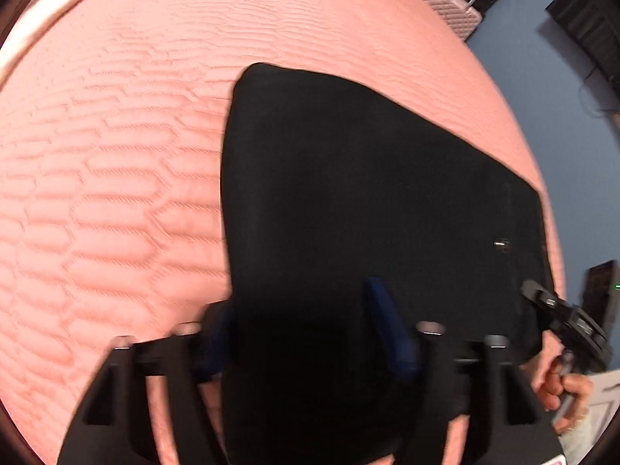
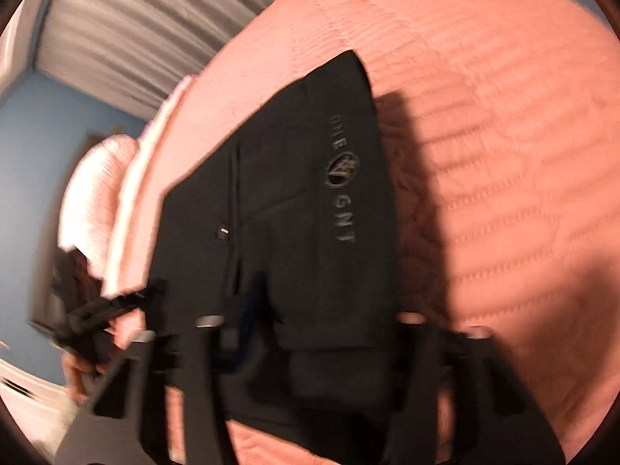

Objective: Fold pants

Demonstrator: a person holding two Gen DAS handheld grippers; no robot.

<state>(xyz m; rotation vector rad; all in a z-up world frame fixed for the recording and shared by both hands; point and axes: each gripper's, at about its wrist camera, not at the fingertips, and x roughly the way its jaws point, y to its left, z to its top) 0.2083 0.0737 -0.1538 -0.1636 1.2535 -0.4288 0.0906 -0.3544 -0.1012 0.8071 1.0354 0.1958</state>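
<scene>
Black pants (image 1: pixel 368 174) lie folded flat on a pink quilted bedspread (image 1: pixel 116 155). My left gripper (image 1: pixel 302 333) points down at their near end. One blue pad sits at the pants' left edge and the other rests on the cloth, with the jaws partly closed and flat fabric spanning the gap. In the right wrist view the pants (image 2: pixel 290 193) show a grey logo. My right gripper (image 2: pixel 325 321) straddles their near edge the same way, jaws partly closed over the cloth. Neither pair of pads visibly pinches the fabric. Each gripper shows in the other's view, at the pants' corner (image 1: pixel 542 298) (image 2: pixel 116 302).
The bedspread (image 2: pixel 503 155) stretches far beyond the pants. A pink suitcase (image 1: pixel 453 0) stands on the blue floor (image 1: pixel 562 97) past the bed's far corner. Grey curtains (image 2: pixel 135 19) and a pillow (image 2: pixel 97 193) lie to the left. A person's hand (image 1: pixel 562 387) holds the right gripper.
</scene>
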